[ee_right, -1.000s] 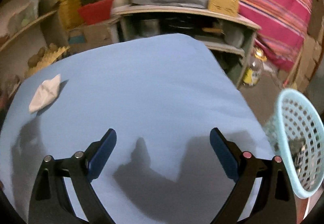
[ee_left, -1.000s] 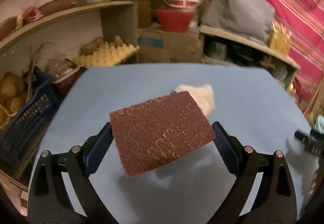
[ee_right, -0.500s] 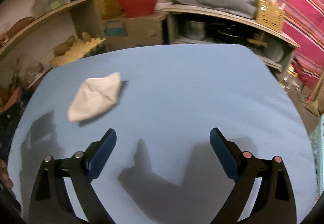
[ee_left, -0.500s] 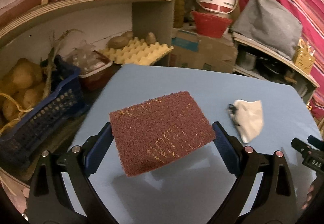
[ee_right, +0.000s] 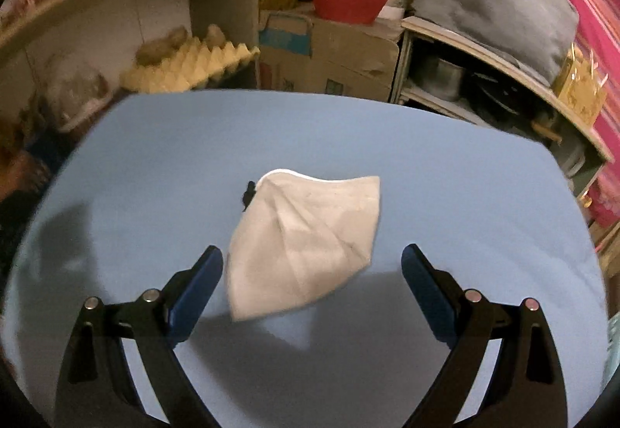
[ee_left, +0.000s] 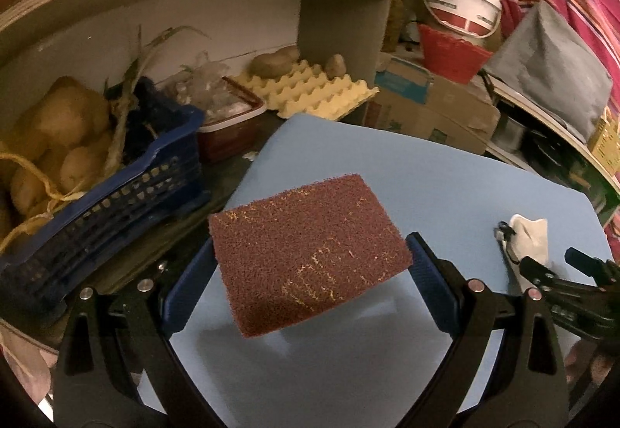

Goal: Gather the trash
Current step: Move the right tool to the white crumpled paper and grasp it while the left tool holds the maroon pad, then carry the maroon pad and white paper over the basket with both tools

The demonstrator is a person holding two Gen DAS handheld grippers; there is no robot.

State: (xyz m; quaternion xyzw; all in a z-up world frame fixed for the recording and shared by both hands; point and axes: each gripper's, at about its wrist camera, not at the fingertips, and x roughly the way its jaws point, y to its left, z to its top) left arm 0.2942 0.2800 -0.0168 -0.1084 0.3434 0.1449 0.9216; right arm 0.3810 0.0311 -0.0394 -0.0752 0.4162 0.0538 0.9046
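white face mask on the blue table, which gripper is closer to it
Right. The right gripper is open with the white face mask lying between its fingers. The left gripper, shut on the brown scouring pad, sits off to the mask's left side.

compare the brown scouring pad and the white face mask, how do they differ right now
The brown scouring pad is a dark, coarse rectangle; the white face mask is pale, smooth and folded to a point. The pad is held up off the blue table by the left gripper; the mask lies on it between the open fingers of the right gripper, ungrasped. Both are flat and soft.
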